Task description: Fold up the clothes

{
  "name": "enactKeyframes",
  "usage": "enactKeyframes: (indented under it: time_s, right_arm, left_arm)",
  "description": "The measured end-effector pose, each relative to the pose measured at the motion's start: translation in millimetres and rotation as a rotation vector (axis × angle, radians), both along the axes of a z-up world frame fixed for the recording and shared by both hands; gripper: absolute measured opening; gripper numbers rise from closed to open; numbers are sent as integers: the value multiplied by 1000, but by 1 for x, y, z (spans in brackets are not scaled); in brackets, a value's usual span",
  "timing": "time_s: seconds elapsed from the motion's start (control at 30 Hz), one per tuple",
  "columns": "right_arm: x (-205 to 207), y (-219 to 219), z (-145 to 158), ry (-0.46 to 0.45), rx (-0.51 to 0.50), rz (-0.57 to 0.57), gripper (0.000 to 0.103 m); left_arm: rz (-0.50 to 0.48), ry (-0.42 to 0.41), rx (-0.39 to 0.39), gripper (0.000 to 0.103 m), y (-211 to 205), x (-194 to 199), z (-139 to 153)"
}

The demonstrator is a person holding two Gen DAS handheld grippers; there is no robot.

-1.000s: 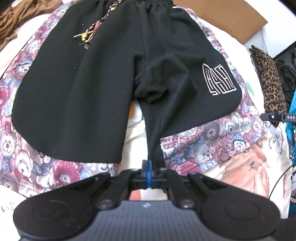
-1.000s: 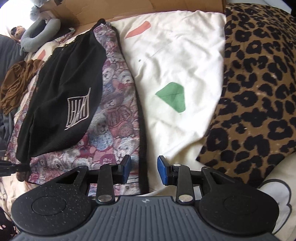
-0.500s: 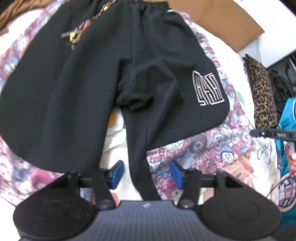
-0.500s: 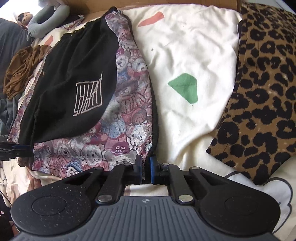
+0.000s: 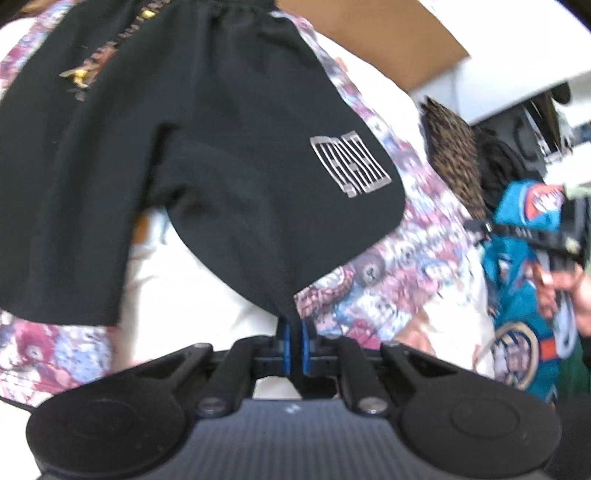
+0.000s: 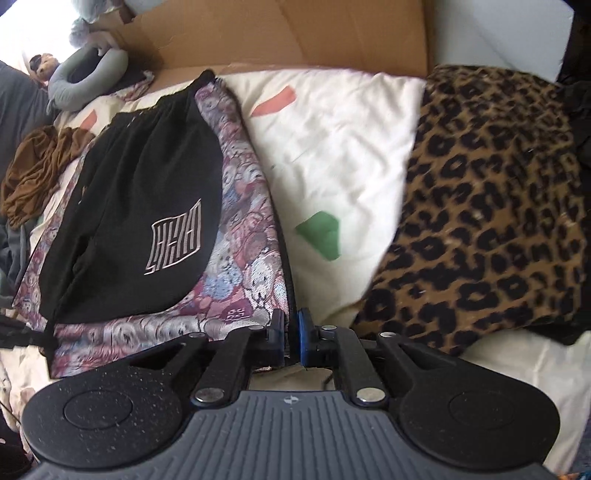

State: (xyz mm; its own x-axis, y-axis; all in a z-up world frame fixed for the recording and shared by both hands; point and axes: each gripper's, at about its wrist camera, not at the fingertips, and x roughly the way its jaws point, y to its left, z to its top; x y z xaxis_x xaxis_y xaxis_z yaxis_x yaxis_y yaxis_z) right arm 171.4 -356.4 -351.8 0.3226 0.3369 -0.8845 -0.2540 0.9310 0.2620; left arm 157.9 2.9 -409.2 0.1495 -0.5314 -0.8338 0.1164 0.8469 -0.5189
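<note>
The black shorts (image 5: 207,155) lie spread over a bear-print garment (image 6: 243,273) on the cream bedspread (image 6: 343,147). The left gripper (image 5: 294,345), jaws closing, pinches their hem at six o'clock; the right gripper (image 6: 291,338) pinches the bear-print edge. Best to lift both together, evenly, towards twelve o'clock, keeping the cloth taut.

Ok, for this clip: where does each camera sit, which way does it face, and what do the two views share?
Left wrist: on the left tongs, looking down along them at the black shorts, hem pinched; the person's right hand shows at right.
Right wrist: on the right tongs, looking down at the bear-print garment, edge pinched, beside the leopard-print fabric; no body shows.
Shared: shorts, bear print, leopard print, cardboard.
</note>
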Motion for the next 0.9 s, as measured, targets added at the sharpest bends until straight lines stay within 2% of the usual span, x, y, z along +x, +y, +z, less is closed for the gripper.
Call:
enactKeyframes:
  time_s: [0.1, 0.17, 0.2, 0.23, 0.3, 0.33, 0.47, 0.5, 0.57, 0.6, 0.63, 0.77, 0.9]
  right_arm:
    - [2, -4, -1, -6, -26, -11, 5]
    - [2, -6, -3, -3, -30, -18, 5]
    - [2, -7, -3, -1, -32, -21, 5]
    - [2, -8, -4, 0, -35, -22, 5]
    - [1, -7, -5, 2, -38, -19, 5]
    - [1, -7, -5, 3, -38, -21, 5]
    - [0, -7, -4, 3, -36, -28, 5]
    - [0, -7, -4, 4, -35, -30, 5]
    - [-2, -7, -3, 3, -34, -33, 5]
    - [-2, -8, -2, 2, -35, -35, 5]
    - [-3, -8, -1, 1, -36, -37, 5]
    - [-3, -12, -2, 2, -37, -49, 5]
    - [-5, -11, -25, 33, -48, -54, 5]
  left_arm:
    - [-19, 23, 16, 7, 1, 0, -8]
    - [15, 39, 20, 15, 6, 1, -15]
    - [37, 44, 20, 25, 9, 2, -19]
    - [58, 50, 23, 38, 12, 5, -23]
    - [92, 55, 27, 54, 17, 9, -30]
    - [106, 55, 21, 58, 18, 10, -34]
    - [172, 114, -24, 58, 10, 25, -55]
    - [187, 127, -30, 57, 8, 27, -59]
    - [204, 137, -34, 45, 6, 28, -66]
    - [207, 141, -37, 16, 5, 28, -68]
    - [206, 150, -46, 4, 6, 28, -69]
    - [194, 143, -50, 3, 15, 27, -60]
    - [193, 159, -29, 2, 25, 26, -63]
